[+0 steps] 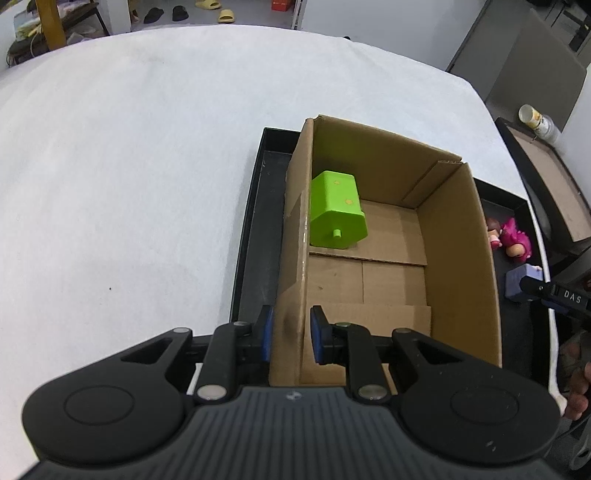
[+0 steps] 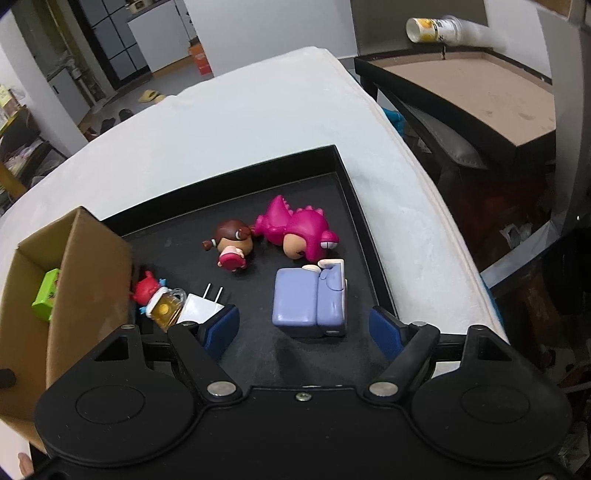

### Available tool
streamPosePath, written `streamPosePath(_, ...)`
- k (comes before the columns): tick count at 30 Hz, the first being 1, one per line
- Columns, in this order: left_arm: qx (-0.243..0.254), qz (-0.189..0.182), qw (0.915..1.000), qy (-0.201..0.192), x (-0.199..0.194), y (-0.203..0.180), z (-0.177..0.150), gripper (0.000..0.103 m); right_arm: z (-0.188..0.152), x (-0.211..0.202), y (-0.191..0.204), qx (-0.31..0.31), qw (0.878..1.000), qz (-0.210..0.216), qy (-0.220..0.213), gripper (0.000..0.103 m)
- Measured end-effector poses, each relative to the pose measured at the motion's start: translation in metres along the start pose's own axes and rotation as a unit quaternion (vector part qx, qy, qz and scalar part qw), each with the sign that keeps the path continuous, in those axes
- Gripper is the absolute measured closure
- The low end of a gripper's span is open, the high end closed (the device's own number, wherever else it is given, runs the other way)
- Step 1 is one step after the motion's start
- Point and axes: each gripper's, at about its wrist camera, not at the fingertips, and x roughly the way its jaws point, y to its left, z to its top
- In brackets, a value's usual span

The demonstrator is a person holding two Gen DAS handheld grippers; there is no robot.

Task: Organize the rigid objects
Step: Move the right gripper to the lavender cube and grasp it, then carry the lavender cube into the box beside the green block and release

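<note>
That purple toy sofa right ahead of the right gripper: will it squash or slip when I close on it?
The purple toy sofa looks like moulded plastic, so it probably stays rigid. Its glossy, rounded cushions may slide against the pads; the flatter sides seem safer. It sits squat on the black tray, so tipping looks unlikely. The right gripper stands open wider than it.

A white cloth (image 1: 129,155) covered the worktop. Beyond the worktop's far edge, yellow slippers (image 1: 218,10) and black slippers (image 1: 166,14) lay on the floor. Off the worktop's right edge stood a black-framed side table (image 2: 476,92) with a brown top, and a paper cup (image 2: 436,29) lay tipped on its side at that table's far edge. An orange box (image 2: 201,59) stood on the floor beyond the far edge.
</note>
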Motion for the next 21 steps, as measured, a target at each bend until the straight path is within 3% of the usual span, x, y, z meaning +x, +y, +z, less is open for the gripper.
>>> streamPosePath(2, 0.001, -0.004, 1.0000, 0.002, 0.004, -0.001, 0.000, 0.084, 0.001, 0.006, 0.002, -0.004, 1.000, -0.005, 0.005, 0.032)
streamPosePath(4, -0.004, -0.002, 1.0000, 0.000, 0.006, -0.001, -0.001, 0.085, 0.002, 0.013, 0.003, -0.010, 1.000, -0.009, 0.014, 0.055)
streamPosePath(5, -0.004, -0.001, 1.0000, -0.001, 0.006, -0.002, -0.002, 0.087, 0.002, 0.015, 0.003, -0.009, 1.000, -0.014, 0.021, 0.057)
streamPosePath(8, 0.004, 0.002, 1.0000, -0.007, 0.006, -0.004, -0.004, 0.091, 0.006, 0.012, 0.002, -0.002, 1.000, -0.009, 0.022, 0.058)
streamPosePath(21, 0.000, -0.012, 0.9999, -0.007, 0.005, -0.002, -0.009, 0.090, 0.013, -0.030, 0.016, -0.034, 0.999, 0.013, -0.003, 0.059)
